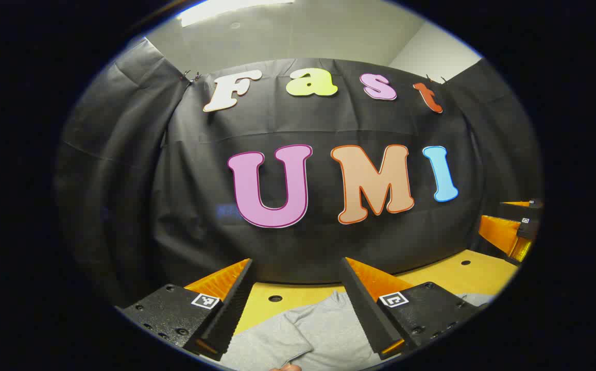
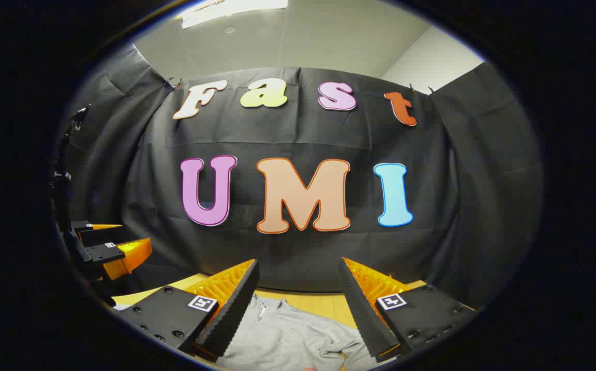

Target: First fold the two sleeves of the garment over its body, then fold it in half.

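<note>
Gray knit fabric lies closest to the lens in the left gripper view: the garment [image 1: 318,330] is spread flat on the yellow table [image 1: 447,273], seen in the gap between the left gripper [image 1: 298,265] and its 2 fingers. Those fingers stand spread wide, holding nothing, hovering above the cloth and pointing at the booth wall. Each finger [image 1: 231,304] is a wedge with a ribbed inner face, and its base block carries a small square marker. A crease or folded edge runs across the soft, matte fabric near the lower edge. The table has a smooth surface with round holes [image 1: 275,298] in it. At the far right of this view the other gripper shows, held level above the table, well apart.

In the right gripper view, the right gripper [image 2: 298,265] is likewise wide apart and empty, raised over the garment [image 2: 287,335]. A short zipper and collar [image 2: 261,309] lie just beyond its left finger, and a sleeve [image 2: 349,345] wrinkles toward the right finger. The left gripper [image 2: 122,252] shows at the far left, level, its fingers parted. Black cloth [image 2: 298,252] hangs in folds behind the table [image 2: 328,301].
</note>
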Tool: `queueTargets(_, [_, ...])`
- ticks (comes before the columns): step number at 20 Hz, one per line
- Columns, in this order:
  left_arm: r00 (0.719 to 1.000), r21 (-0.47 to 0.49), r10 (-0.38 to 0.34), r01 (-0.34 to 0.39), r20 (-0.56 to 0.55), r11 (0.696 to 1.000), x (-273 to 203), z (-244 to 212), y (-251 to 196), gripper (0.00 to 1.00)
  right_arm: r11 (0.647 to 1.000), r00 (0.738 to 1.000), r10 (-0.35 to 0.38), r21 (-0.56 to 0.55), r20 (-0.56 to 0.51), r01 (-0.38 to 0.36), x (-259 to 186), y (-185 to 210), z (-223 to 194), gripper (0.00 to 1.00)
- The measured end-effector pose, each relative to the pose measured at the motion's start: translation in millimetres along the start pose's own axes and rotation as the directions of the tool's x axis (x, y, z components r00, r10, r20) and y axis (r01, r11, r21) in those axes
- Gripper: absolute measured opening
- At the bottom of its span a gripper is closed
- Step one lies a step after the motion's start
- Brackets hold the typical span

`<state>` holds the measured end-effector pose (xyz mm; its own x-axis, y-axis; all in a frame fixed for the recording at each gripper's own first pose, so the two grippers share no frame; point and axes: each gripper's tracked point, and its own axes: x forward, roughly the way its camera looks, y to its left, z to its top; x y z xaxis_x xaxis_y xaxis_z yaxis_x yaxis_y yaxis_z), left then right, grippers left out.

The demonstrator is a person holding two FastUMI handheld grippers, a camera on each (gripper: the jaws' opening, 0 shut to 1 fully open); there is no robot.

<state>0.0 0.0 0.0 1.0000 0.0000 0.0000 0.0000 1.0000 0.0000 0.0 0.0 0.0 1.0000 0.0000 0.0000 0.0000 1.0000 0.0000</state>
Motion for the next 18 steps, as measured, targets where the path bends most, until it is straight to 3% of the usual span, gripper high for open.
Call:
queueTargets(10, [1.0,-0.012,-0.002,0.002,-0.01,1.0,4,-2,2,0.96,0.999,0.999,0.038,-0.002,-0.026,-0.038,8,13,-4,0.97])
queueTargets(18, [1.0,-0.018,0.006,-0.006,-0.009,1.0,0,-4,10,0.96,1.0,1.0,0.025,-0.01,-0.012,-0.025,6,14,-1,0.97])
